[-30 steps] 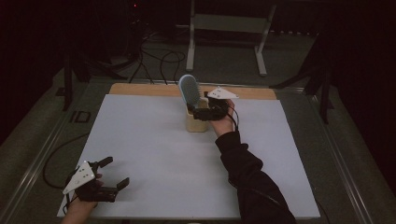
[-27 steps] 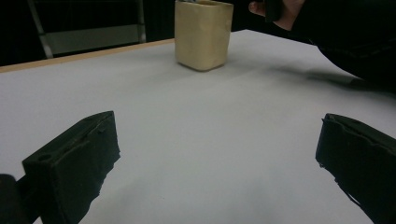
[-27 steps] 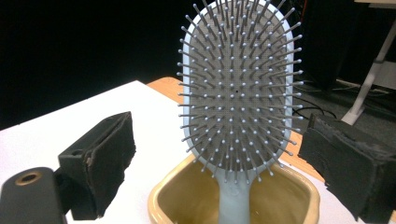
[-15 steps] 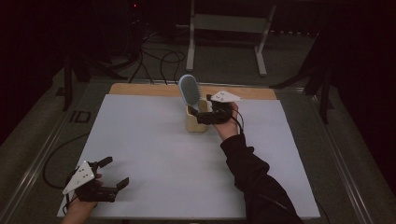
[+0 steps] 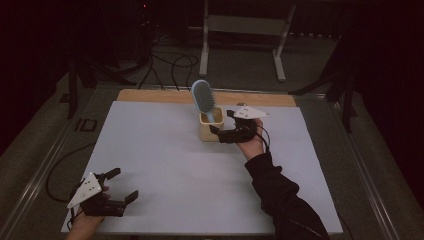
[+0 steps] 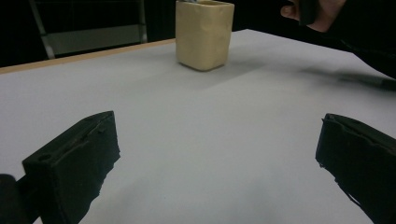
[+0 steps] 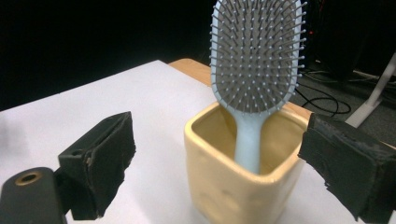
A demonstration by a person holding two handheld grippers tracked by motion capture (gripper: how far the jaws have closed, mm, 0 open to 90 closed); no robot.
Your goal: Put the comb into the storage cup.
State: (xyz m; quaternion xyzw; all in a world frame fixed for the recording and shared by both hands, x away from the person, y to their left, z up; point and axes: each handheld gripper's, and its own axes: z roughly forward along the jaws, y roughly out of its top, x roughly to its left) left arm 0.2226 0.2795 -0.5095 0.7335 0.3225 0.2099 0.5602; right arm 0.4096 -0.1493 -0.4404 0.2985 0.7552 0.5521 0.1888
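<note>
One white table point(image 5: 165, 165), dark room

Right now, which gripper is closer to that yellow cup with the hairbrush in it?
Right. The right gripper sits open beside the cup; the left gripper rests open at the table's near left corner.

The left claw point(image 5: 116, 189) sits low at the near left corner of the counter point(image 5: 160, 165), held by a hand point(image 5: 85, 225) that comes in from the bottom edge. Its grey three-cornered plate faces up, and its two black jaws stand wide apart, pointing forward and to the right across the counter. The right arm, in a dark sleeve point(image 5: 280, 200), reaches forward from the bottom right. The right hand point(image 5: 252, 142) grips the right claw point(image 5: 214, 122) at the far middle of the counter. Its jaws point left and are spread wide, with nothing between their pads.
</note>
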